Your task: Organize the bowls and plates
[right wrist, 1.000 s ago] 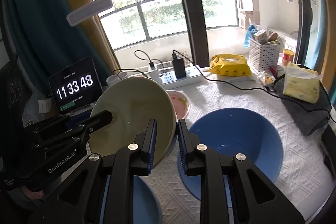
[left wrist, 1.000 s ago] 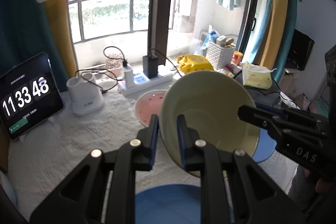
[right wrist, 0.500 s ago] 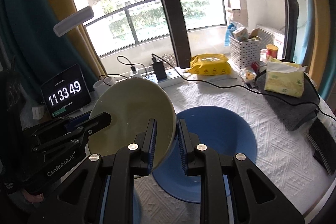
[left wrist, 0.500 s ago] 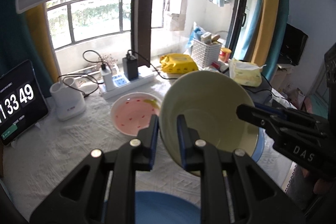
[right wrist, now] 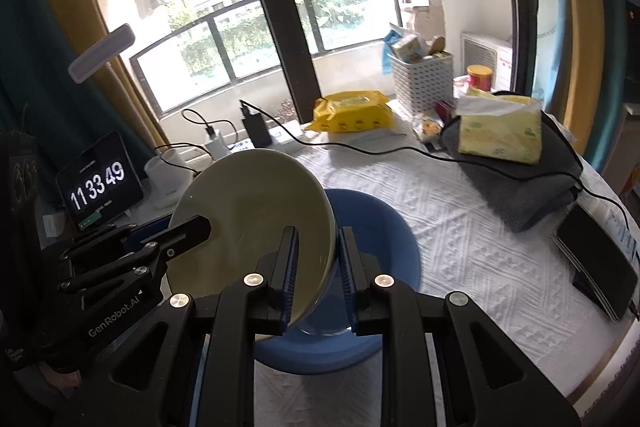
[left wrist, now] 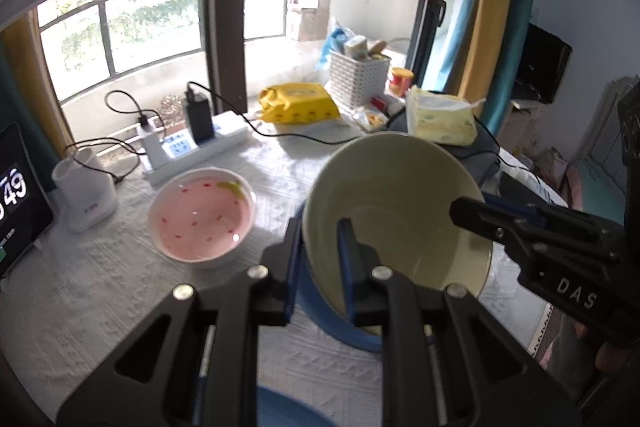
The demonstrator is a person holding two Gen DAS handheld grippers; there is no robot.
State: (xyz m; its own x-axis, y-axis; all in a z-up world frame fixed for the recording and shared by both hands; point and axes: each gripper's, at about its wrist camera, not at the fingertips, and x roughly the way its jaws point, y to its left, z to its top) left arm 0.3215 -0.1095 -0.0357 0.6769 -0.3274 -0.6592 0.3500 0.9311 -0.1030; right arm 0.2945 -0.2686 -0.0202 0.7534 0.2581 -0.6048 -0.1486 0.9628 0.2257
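White-cloth table (right wrist: 460, 227) fills the lower frame. Blue bowl (right wrist: 384, 227) centre, under the tilted cream bowl (right wrist: 256, 203). Left gripper (left wrist: 316, 247) and right gripper (right wrist: 317, 259) each clamp the cream bowl's rim. Pink bowl (left wrist: 202, 217) centre-left, power strip (left wrist: 200, 151) behind it.
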